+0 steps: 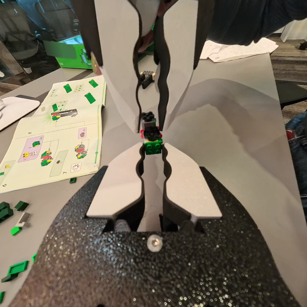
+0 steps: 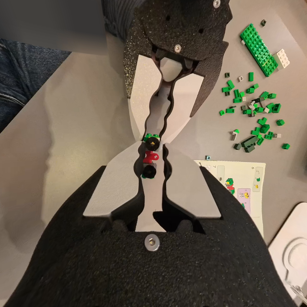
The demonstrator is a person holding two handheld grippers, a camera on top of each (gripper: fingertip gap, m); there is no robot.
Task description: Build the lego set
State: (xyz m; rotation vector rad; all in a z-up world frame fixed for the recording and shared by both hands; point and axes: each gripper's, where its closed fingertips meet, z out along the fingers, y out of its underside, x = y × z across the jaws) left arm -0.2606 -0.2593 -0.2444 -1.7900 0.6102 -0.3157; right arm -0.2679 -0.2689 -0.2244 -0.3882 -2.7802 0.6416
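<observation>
A small lego assembly (image 1: 153, 148) of a green brick, black round pieces, a red piece and a grey piece is held between both grippers above the grey table (image 1: 216, 132). My left gripper (image 1: 153, 146) is shut on its green brick end. My right gripper (image 1: 149, 129) comes from the opposite side, its fingers around the black and grey end. In the right wrist view the assembly (image 2: 150, 157) lies between my right gripper's fingers (image 2: 152, 143), with the left gripper (image 2: 152, 135) meeting it tip to tip.
An open instruction booklet (image 1: 58, 136) lies left of the grippers. A green box (image 1: 69, 54) and a small grey-black sub-build (image 1: 147, 78) sit farther back. Several loose green pieces (image 2: 257, 108) and a long green plate (image 2: 257, 49) with a white brick lie to the side. A person's jeans (image 2: 16, 74) show past the table edge. The tips of both grippers are at nearly the same place. Left tips and right tips are each some 25 centimetres from the long green plate (image 2: 257, 49).
</observation>
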